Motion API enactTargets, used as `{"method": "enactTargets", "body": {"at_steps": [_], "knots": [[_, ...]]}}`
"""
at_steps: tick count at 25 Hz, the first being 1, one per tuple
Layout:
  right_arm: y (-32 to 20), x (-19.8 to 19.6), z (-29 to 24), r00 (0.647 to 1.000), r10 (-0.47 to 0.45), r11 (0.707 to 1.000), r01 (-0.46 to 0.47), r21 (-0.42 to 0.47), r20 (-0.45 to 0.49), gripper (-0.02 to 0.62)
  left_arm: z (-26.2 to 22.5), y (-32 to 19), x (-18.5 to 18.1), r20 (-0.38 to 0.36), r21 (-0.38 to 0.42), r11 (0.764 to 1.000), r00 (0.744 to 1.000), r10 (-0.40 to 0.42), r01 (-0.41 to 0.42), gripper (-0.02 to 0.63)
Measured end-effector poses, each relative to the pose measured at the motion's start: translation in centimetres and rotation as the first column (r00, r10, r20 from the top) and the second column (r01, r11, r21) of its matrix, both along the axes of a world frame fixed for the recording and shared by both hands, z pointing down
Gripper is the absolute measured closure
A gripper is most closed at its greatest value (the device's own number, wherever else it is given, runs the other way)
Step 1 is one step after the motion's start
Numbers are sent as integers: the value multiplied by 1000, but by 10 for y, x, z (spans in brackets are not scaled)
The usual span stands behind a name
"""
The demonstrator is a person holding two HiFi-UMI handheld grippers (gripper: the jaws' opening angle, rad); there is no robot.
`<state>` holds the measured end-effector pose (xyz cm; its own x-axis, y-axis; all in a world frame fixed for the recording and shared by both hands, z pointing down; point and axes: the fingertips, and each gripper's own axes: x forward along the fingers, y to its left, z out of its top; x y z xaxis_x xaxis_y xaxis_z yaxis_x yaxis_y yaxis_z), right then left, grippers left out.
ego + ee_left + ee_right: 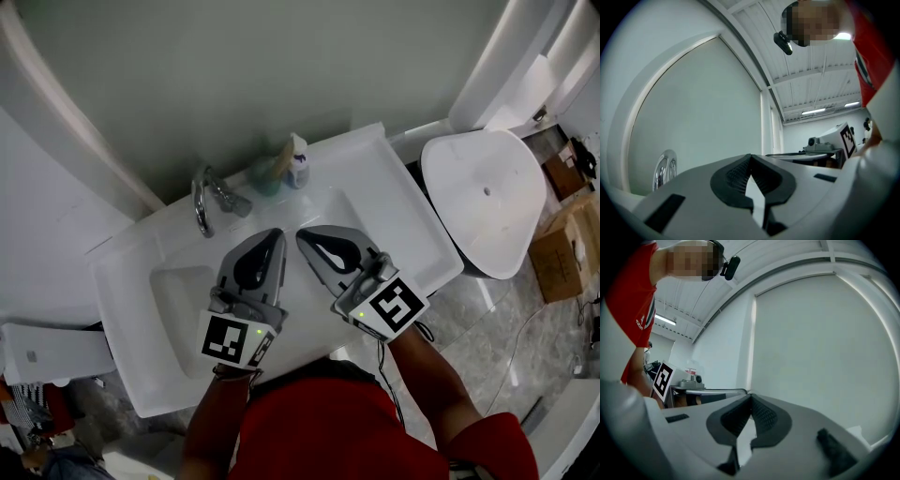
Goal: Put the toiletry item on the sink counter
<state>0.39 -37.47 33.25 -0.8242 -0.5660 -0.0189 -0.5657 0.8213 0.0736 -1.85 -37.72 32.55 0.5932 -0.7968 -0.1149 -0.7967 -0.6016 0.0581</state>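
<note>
A white bottle with a blue label [298, 161] stands on the white sink counter [375, 169] at its back edge, next to a teal item [267, 174]. Both grippers hover side by side over the basin, pointing toward the wall, well short of the bottle. My left gripper [276, 234] [750, 157] is shut, with nothing between its pads. My right gripper [303, 234] [751, 396] is also shut and empty. Each gripper view looks level at the pale wall, and the bottle is in neither.
A chrome faucet [212, 197] [665, 171] rises at the basin's back left. A white toilet [487, 202] stands right of the counter, with cardboard boxes [562, 248] beyond it. A white box-like fixture [56, 352] sits at the lower left.
</note>
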Motion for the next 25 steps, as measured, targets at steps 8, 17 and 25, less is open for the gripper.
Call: {"method": "enactTargets", "body": {"at_steps": [8,17,25], "knots": [[0,-4,0,1000,0,1000,0,0,-4,566,-8,2,-3,6,24,1000,1000,-7,7,589],[1,-4,-1,1000,9,1000,-9,-1,0,568,-8,4,-2,9,22,1000,1000,0,0,589],[1,-1,-2,1000,18,1000,-18,0,-10,568,-8,6,1,16,26,1000,1000,10,-10,589]]}}
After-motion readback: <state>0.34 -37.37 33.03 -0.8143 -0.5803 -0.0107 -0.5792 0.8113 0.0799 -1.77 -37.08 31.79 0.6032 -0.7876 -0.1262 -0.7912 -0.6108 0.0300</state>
